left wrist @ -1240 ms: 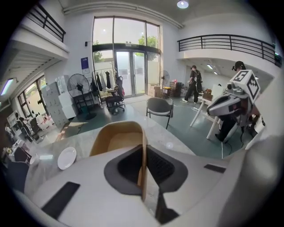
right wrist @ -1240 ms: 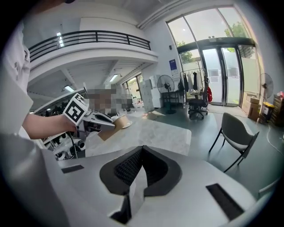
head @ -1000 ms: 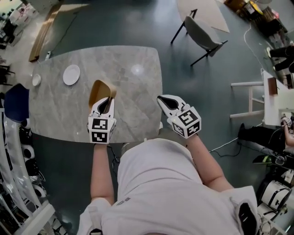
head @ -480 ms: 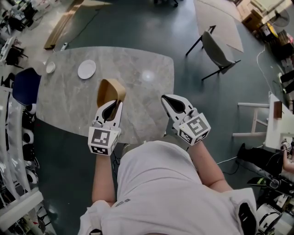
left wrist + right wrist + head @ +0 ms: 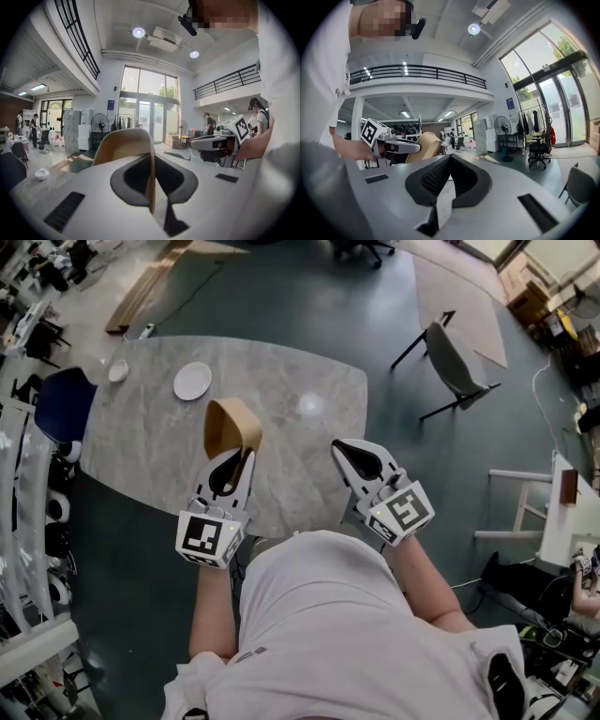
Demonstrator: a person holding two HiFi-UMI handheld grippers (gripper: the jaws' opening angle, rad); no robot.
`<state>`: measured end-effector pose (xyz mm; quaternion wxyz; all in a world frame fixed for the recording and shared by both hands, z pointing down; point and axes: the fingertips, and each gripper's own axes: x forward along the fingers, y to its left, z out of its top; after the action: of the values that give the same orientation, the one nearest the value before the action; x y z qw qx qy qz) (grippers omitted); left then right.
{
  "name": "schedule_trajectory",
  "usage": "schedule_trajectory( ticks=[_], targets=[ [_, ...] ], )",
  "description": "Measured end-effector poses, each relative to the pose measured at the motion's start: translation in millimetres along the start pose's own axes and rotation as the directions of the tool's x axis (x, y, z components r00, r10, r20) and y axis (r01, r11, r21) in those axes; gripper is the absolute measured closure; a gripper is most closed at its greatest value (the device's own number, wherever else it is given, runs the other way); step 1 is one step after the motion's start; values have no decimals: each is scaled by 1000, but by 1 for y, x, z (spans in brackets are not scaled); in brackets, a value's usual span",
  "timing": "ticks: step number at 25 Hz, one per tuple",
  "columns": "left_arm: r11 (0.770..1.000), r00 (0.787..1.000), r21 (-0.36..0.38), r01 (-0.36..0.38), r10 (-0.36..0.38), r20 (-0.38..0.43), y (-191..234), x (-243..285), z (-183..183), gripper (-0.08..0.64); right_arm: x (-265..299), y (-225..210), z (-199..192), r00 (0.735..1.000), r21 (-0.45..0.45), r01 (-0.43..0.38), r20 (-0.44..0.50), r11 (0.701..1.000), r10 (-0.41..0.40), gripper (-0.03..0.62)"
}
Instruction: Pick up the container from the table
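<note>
The tan, thin-walled, open container point(image 5: 232, 427) hangs in the air above the grey marbled oval worktop point(image 5: 141, 448), not touching it as far as the head view shows. The left tongs point(image 5: 241, 461) pinch one side of its wall, with one jaw inside the cup and the other outside, and they are closing a little more on it. In the left gripper view the wall stands as a narrow tan edge between the dark pads. The right tongs point(image 5: 340, 445) are pressed together with nothing between them, and they are held apart from the container on its right side.

The container looks light, I think, because one pinch at the rim carries it without visible sagging. The wall seems thin and a bit flexible (perhaps paper or thin plastic, I cannot say which), so a strong squeeze can bend or crease it. The surface looks smooth, so it may slide in the pads if the hand tilts fast. The rim wall is a suitable place to hold, but a deeper hold, nearer to the base, would be more steady. The right tongs could support the opposite wall if it swings.
</note>
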<state>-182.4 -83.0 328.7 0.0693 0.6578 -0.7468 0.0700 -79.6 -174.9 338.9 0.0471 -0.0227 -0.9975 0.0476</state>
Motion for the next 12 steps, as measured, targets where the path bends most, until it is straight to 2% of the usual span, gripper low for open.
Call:
schedule_trajectory(
  ticks=[6, 12],
  targets=[
    [1000, 999, -5, -1, 1, 36, 1, -4, 3, 538, 1, 11, 3, 1000, -75, -8, 11, 997, 9, 583],
    [1000, 999, -9, -1, 1, 39, 1, -6, 0, 538, 1, 15, -2, 1000, -80, -5, -4, 997, 4, 583]
  ],
)
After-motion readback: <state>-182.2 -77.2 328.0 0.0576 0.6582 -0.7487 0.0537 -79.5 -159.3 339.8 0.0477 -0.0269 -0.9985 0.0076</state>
